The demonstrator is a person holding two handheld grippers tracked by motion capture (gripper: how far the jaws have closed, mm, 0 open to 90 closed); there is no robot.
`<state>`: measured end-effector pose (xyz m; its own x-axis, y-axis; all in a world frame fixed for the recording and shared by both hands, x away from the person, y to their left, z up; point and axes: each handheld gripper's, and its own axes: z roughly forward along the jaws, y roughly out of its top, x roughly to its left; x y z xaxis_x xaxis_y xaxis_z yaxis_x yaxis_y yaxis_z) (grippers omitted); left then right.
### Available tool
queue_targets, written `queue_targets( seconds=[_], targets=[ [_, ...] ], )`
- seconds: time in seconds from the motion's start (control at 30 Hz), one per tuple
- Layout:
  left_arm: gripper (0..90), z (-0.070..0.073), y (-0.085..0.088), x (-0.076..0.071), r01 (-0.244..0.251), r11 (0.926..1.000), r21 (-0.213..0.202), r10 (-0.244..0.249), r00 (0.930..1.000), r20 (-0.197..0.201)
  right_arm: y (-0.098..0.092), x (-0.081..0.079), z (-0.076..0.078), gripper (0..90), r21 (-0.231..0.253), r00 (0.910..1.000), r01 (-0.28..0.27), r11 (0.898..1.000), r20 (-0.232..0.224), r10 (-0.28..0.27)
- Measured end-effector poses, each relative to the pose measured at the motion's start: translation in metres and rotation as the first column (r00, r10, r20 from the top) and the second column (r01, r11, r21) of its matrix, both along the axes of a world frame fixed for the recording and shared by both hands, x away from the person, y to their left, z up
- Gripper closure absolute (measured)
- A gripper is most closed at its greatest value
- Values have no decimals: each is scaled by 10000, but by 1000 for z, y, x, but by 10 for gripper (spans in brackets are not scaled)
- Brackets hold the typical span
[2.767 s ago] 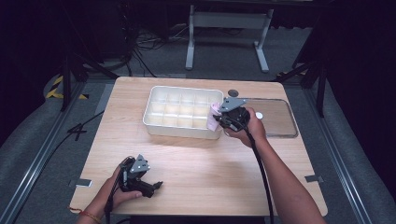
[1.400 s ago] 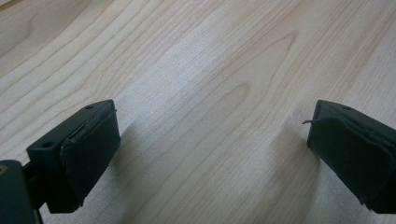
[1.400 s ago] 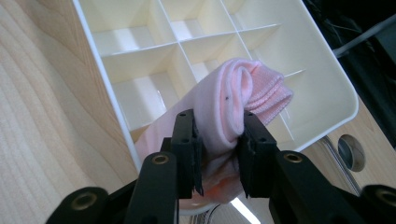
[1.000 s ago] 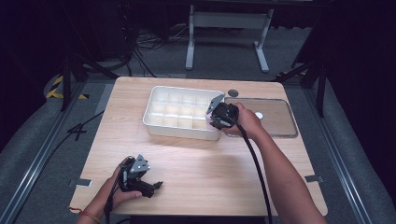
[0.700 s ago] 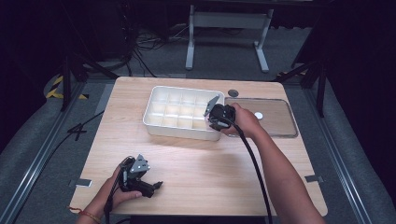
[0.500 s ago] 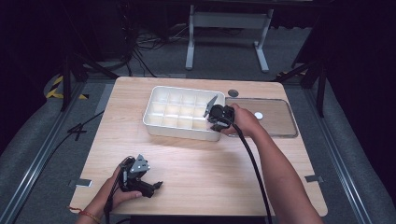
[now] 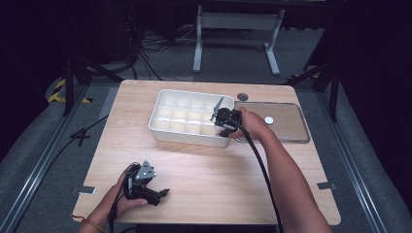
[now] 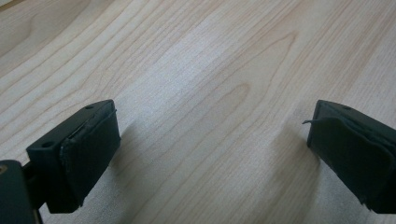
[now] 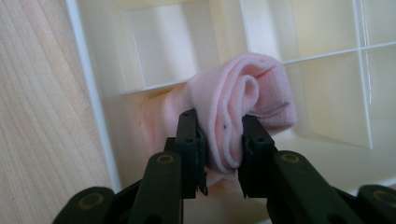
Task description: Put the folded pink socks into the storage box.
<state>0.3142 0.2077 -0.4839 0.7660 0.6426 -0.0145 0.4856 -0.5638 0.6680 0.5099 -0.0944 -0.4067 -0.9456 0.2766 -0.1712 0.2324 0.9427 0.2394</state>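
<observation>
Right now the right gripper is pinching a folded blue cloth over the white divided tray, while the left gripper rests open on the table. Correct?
Not quite: the cloth is pink, as the right gripper view shows. The right gripper does pinch it over the white divided tray, and the left gripper rests open on the table.

— Where does the divided tray (image 7: 187, 127) sit?
— Centre of the frame, on the table (image 7: 218, 174); a flat lid (image 7: 286, 127) lies just right of it.
— And the cloth (image 9: 238, 112)?
— In the tray's lower-right compartment.

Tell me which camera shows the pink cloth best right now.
The right gripper view: the folded pink cloth sits pinched between the right gripper jaws, over the white compartment tray. In the high view the hand and gripper cover it.
</observation>
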Motion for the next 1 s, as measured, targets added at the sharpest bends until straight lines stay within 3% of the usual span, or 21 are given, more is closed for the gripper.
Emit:
queue_targets(
  seconds=[0.27,0.77,1.0],
  targets=[
    [21,0,-1,0,-14,10000,-6,14,10000,-23,2,2,-8,733,-154,9998,83,9998,-184,-85],
    [21,0,0,0,9,10000,36,-9,10000,5,-1,8,-12,736,62,9980,223,9997,-597,-219],
    [21,0,0,0,7,10000,34,-7,10000,8,-2,7,-8,679,112,9978,174,9998,-649,-166]
  ],
)
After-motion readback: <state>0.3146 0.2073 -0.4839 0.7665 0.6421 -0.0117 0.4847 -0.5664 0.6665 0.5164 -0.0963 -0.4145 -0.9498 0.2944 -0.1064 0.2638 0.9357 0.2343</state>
